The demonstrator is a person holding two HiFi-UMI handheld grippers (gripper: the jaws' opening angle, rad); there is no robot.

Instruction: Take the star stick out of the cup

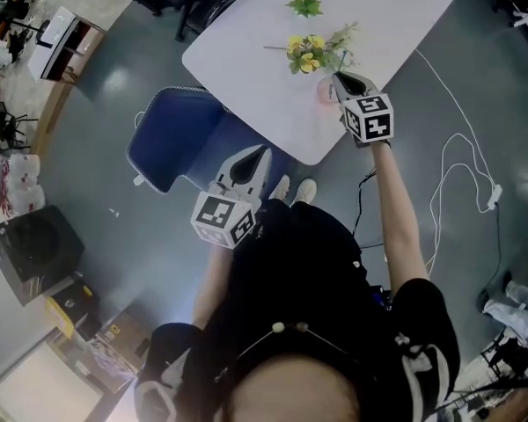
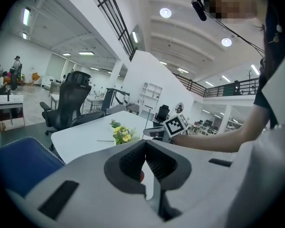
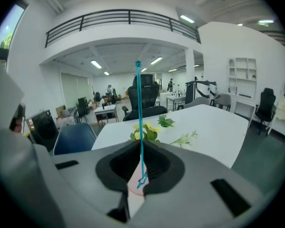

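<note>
The star stick (image 3: 139, 118) is a thin teal rod with a small ball on top and a star at its lower end. It stands upright along the seam of my right gripper (image 3: 141, 148), whose jaws are shut on it. Under the star, a bit of the pink cup (image 3: 134, 188) shows through the gap. From the head view, the right gripper (image 1: 341, 82) hovers right over the cup (image 1: 322, 93) near the white table's (image 1: 246, 51) front edge. My left gripper (image 1: 262, 152) hangs off the table, shut and empty. Its own view shows its closed tips (image 2: 145, 144).
A bunch of yellow flowers (image 1: 308, 53) and a green leafy sprig (image 1: 304, 5) lie on the table just beyond the cup. A blue chair (image 1: 172, 139) stands below the table's left edge. A white cable (image 1: 458, 165) trails over the floor at right.
</note>
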